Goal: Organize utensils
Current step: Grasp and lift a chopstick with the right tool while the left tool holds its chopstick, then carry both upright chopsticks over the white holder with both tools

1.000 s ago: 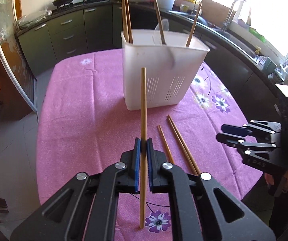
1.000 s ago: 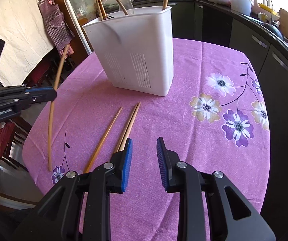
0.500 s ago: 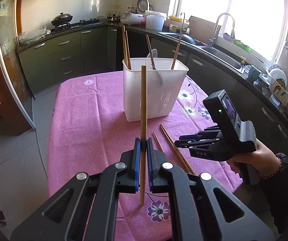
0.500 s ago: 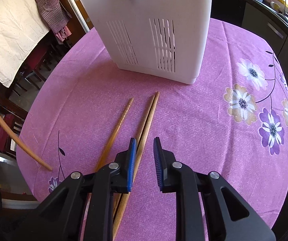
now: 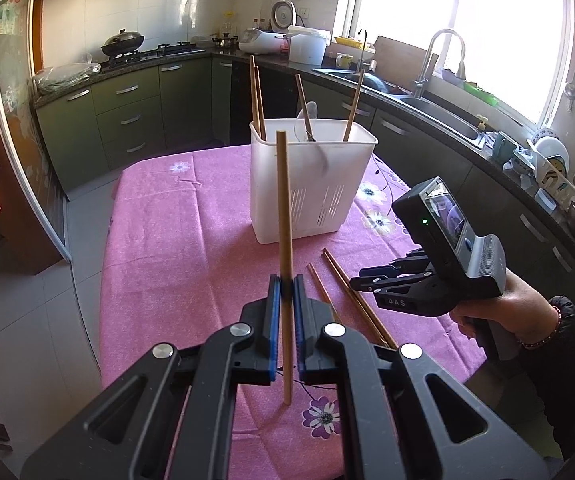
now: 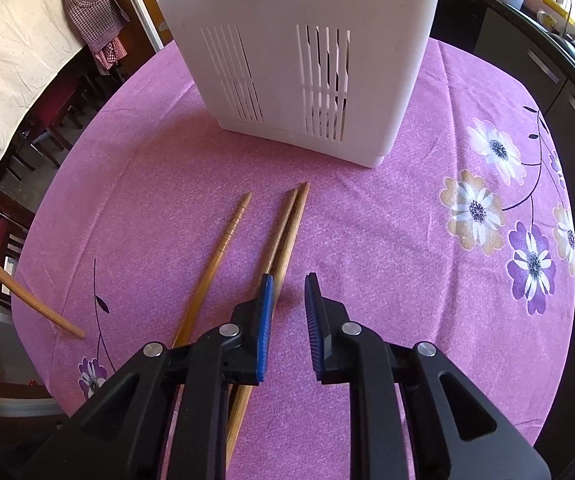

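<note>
Around you lie a pink flowered tablecloth (image 5: 175, 240), dark green cabinets (image 5: 127, 116) under a counter with a wok (image 5: 122, 42) on the stove, a rice cooker (image 5: 263, 39), a sink faucet (image 5: 443, 52) by the bright window, and a checked apron (image 6: 91, 4) hanging behind.

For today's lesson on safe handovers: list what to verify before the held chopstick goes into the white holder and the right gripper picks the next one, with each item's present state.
1. Left gripper shut on held chopstick: ok.
2. Chopstick near upright: ok.
3. White holder standing upright on the table: ok.
4. Room inside the holder: cannot tell.
5. Right gripper open: ok.
6. Pair of chopsticks between its fingers: not ok, it lies by the left one.
</note>
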`<state>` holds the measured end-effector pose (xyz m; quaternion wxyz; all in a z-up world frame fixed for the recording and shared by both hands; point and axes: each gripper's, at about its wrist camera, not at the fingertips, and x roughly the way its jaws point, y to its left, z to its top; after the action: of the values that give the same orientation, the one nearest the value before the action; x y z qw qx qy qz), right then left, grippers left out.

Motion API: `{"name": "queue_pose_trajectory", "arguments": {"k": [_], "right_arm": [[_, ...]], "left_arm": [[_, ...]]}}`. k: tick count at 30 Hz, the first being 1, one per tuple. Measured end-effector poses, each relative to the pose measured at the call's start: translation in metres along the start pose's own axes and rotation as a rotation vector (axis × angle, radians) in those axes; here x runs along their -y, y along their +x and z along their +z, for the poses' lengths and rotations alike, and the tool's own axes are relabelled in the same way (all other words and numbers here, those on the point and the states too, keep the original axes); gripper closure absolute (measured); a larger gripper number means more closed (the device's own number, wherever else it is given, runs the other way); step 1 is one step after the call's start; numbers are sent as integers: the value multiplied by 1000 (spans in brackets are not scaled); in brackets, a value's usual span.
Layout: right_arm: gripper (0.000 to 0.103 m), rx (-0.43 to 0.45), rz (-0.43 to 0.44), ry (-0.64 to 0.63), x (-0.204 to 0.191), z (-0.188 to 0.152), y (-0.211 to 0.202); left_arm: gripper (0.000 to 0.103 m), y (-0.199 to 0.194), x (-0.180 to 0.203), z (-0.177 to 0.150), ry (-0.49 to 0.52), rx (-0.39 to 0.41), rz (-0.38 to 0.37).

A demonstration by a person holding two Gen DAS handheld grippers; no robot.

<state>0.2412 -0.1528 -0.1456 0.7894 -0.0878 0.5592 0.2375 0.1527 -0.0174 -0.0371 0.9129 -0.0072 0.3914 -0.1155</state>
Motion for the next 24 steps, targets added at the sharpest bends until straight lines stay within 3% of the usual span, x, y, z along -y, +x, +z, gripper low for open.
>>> {"name": "queue_pose_trajectory", "arguments": {"k": [8,16,20,24], "right_arm": [[86,-25,-30,-29,-6,5,8],[93,-7,-58,-38,-6,6,9],[96,48,-29,-16,0,8,-5],[96,165,-8,0,4,5,-50]], "left_arm": [[97,-3,0,0,7,1,2],[97,-2,1,-1,13,0,3],[97,-2,1,-2,13,-1,6],[96,-1,-2,-1,9,-4,10]]}}
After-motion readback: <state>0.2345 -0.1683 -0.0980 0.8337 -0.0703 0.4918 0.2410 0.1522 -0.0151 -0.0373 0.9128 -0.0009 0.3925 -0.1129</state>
